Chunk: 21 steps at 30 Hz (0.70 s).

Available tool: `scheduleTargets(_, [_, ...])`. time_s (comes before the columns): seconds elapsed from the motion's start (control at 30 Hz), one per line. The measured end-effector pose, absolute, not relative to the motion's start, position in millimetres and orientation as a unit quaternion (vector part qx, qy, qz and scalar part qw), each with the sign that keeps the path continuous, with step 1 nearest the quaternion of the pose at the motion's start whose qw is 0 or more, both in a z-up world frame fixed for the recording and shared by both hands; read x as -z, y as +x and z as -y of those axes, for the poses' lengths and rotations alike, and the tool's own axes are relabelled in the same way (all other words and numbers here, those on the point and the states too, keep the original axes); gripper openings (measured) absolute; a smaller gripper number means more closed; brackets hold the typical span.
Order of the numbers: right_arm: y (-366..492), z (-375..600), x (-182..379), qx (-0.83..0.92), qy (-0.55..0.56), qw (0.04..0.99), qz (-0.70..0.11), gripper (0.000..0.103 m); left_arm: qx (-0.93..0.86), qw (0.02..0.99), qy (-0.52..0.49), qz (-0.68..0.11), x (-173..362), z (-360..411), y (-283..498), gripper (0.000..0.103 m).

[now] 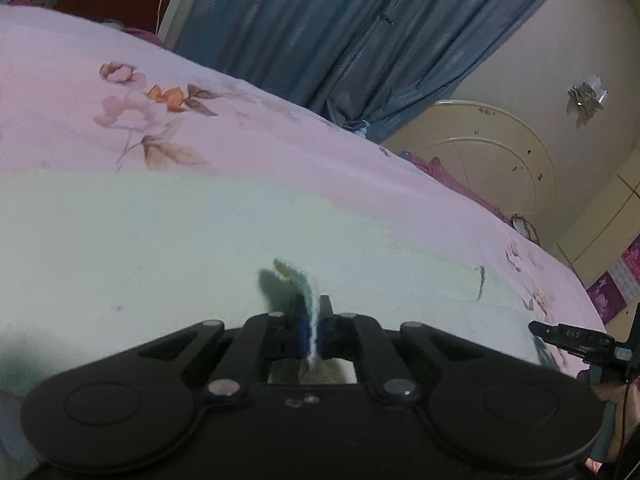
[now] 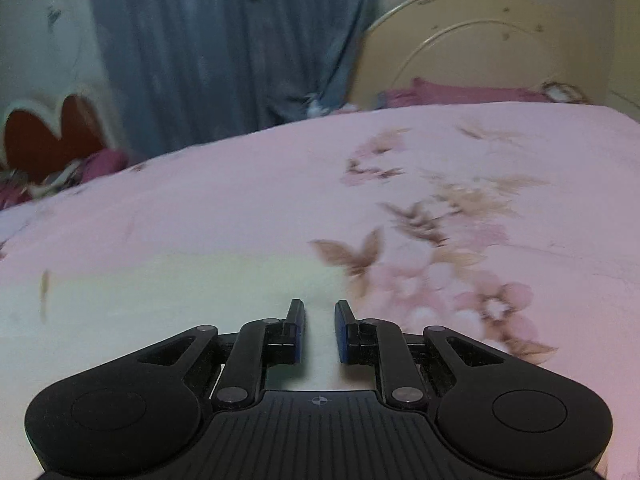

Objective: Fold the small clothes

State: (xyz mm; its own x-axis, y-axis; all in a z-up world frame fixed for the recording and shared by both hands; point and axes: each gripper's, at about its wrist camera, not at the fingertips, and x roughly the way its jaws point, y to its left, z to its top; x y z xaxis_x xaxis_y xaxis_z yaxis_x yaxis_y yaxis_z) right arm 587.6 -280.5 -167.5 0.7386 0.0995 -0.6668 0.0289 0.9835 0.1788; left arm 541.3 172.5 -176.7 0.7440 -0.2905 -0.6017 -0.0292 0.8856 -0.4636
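Note:
A pale mint-green small garment lies spread flat on the pink floral bedsheet. My left gripper is shut on a lifted edge of this garment, which stands up between the fingers. The right gripper shows at the right edge of the left wrist view. In the right wrist view my right gripper is open and empty, just above the garment's pale cloth near its right edge. The bedsheet lies beyond it.
A blue curtain hangs behind the bed. A cream headboard with pink pillows stands at the bed's head. A red heart-shaped chair back is at the far left.

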Motion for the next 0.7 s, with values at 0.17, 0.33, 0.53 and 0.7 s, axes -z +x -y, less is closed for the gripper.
scheduleTargets(0.17, [583, 284, 157, -0.011, 0.098, 0.929, -0.356, 0.016, 0.049, 0.906, -0.231, -0.351, 166, -175, 539, 0.024])
scheduleTargets(0.33, [577, 263, 142, -0.047, 0.065, 0.940, -0.331, 0.016, 0.051, 0.947, -0.122, -0.294, 125, -133, 532, 0.051])
scheduleTargets(0.53, [591, 264, 160, -0.030, 0.060, 0.925, -0.374, 0.016, 0.091, 0.914, -0.053, -0.391, 150, -89, 562, 0.047])
scheduleTargets(0.7, [556, 267, 152, -0.044, 0.042, 0.919, -0.389, 0.016, 0.078, 0.921, -0.044, -0.380, 146, -98, 536, 0.049])
